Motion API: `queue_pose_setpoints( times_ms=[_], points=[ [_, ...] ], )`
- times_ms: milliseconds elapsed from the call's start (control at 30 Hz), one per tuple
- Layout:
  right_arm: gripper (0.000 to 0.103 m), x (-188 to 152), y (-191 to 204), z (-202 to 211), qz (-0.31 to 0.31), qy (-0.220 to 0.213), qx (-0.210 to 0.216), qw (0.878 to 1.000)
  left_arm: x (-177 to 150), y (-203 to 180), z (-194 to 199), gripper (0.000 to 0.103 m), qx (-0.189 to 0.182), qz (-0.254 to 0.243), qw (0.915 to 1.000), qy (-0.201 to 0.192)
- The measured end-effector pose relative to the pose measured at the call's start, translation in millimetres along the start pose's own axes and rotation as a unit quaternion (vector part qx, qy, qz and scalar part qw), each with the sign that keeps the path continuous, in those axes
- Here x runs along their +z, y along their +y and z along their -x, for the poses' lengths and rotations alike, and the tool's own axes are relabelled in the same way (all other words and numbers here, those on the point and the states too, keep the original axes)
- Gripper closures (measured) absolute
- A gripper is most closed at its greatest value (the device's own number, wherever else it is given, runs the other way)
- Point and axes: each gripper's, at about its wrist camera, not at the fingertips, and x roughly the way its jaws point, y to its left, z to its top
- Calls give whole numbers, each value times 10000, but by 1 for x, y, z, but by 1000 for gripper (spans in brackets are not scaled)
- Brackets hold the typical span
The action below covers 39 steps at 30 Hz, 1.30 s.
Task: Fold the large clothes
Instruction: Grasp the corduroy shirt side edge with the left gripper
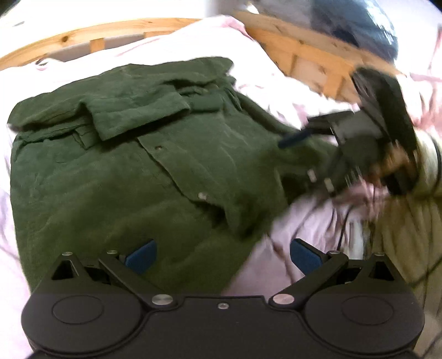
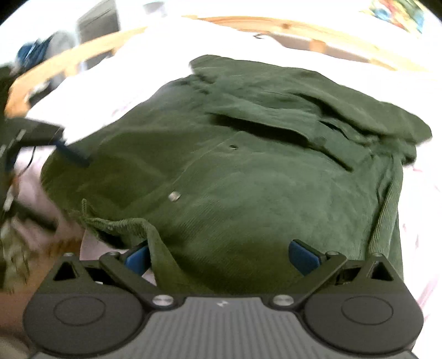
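A dark green corduroy shirt (image 1: 132,171) lies spread on a pale pink bed sheet (image 1: 290,240), buttons up, with a sleeve folded across its far part. My left gripper (image 1: 223,255) is open and empty, hovering over the shirt's near hem. My right gripper (image 2: 221,255) is open over the other near corner of the shirt (image 2: 248,179); a fold of the hem drapes past its left fingertip (image 2: 135,258) but is not pinched. The right gripper also shows blurred in the left wrist view (image 1: 345,138), and the left gripper blurred in the right wrist view (image 2: 41,138).
A wooden bed frame (image 1: 312,60) runs along the far side and right of the mattress; it also shows in the right wrist view (image 2: 69,60). A dark bundle (image 1: 359,24) sits beyond the frame. A beige quilted sleeve (image 1: 408,221) covers the person's right arm.
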Motion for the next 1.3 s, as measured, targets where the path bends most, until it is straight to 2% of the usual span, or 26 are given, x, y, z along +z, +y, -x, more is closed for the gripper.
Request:
queue_pose_setpoints(
  times_ms=[67, 133, 200, 267, 367, 533, 767, 833, 1000, 1033, 1100, 1133, 1167, 1233, 1300],
  points=[
    [0, 3, -17, -4, -348, -56, 51, 9994, -5, -4, 0, 1, 169, -272, 9993, 183],
    [0, 3, -22, -6, -612, -97, 78, 9980, -10, -7, -4, 1, 486, -498, 9969, 355],
    [0, 3, -24, -9, -671, -116, 74, 9977, -15, -11, -14, 4, 968, -754, 9909, 547],
    [0, 3, -25, -13, -670, -107, 56, 9977, -18, -10, -23, 7, 1202, -828, 9867, 713],
    [0, 6, -26, -18, -690, -81, 56, 9976, -17, -4, -27, 8, 1385, -695, 9847, 797],
    [0, 8, -26, -21, -712, -109, 14, 9974, -15, 0, -39, 8, 1641, -762, 9800, 835],
    [0, 8, -24, -23, -807, -118, 4, 9967, -19, -15, -66, 6, 2044, -869, 9728, 652],
    [0, 8, -24, -22, -784, -121, -11, 9969, -19, -16, -63, 13, 2053, -848, 9732, 601],
    [0, 7, -22, -18, -697, -151, -40, 9974, -16, -18, -48, 40, 2183, -782, 9716, 476],
    [0, 6, -21, -18, -695, -157, -53, 9974, -14, -18, -46, 43, 2156, -737, 9725, 472],
    [0, 6, -21, -16, -680, -162, -78, 9975, -12, -17, -40, 64, 2022, -669, 9762, 413],
    [0, 6, -21, -15, -662, -167, -88, 9976, -10, -17, -39, 70, 1945, -672, 9777, 409],
    [0, 7, -21, -14, -643, -174, -107, 9977, -8, -19, -37, 85, 1862, -734, 9790, 388],
    [0, 7, -20, -10, -605, -198, -143, 9979, -1, -22, -33, 91, 1890, -900, 9776, 223],
    [0, 8, -16, -3, -481, -304, -172, 9982, 13, -13, -28, 93, 1768, -638, 9821, 142]
  ],
)
